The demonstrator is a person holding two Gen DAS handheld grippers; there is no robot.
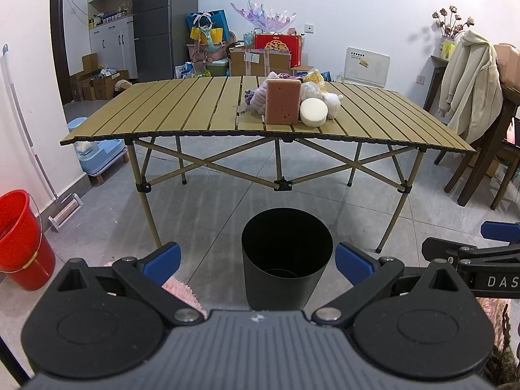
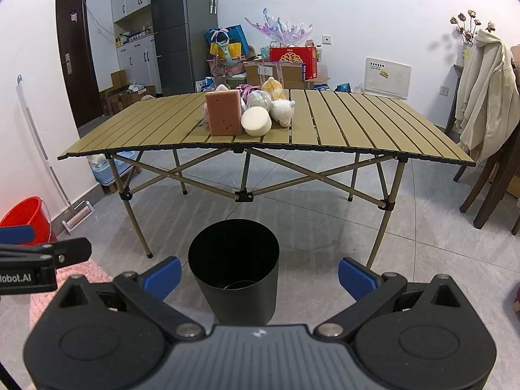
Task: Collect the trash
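A black bin [image 1: 286, 256] stands open and empty on the floor in front of the folding table [image 1: 182, 110]; the right wrist view shows the bin [image 2: 234, 266] too. On the table sits a pile: a brown sponge block [image 1: 282, 101], a white foam disc [image 1: 313, 113] and several plush toys [image 1: 331, 100]. The same block [image 2: 225, 112], disc [image 2: 256, 121] and toys [image 2: 279, 104] show in the right wrist view. My left gripper [image 1: 258, 265] is open and empty, low, just before the bin. My right gripper [image 2: 259, 274] is open and empty beside it.
A red bucket [image 1: 21, 237] and a mop [image 1: 61, 214] stand at the left wall. A pink rug [image 2: 74, 279] lies under the grippers. A dark chair with a cream hoodie [image 1: 471, 97] stands at the right. Boxes and bags crowd the back wall.
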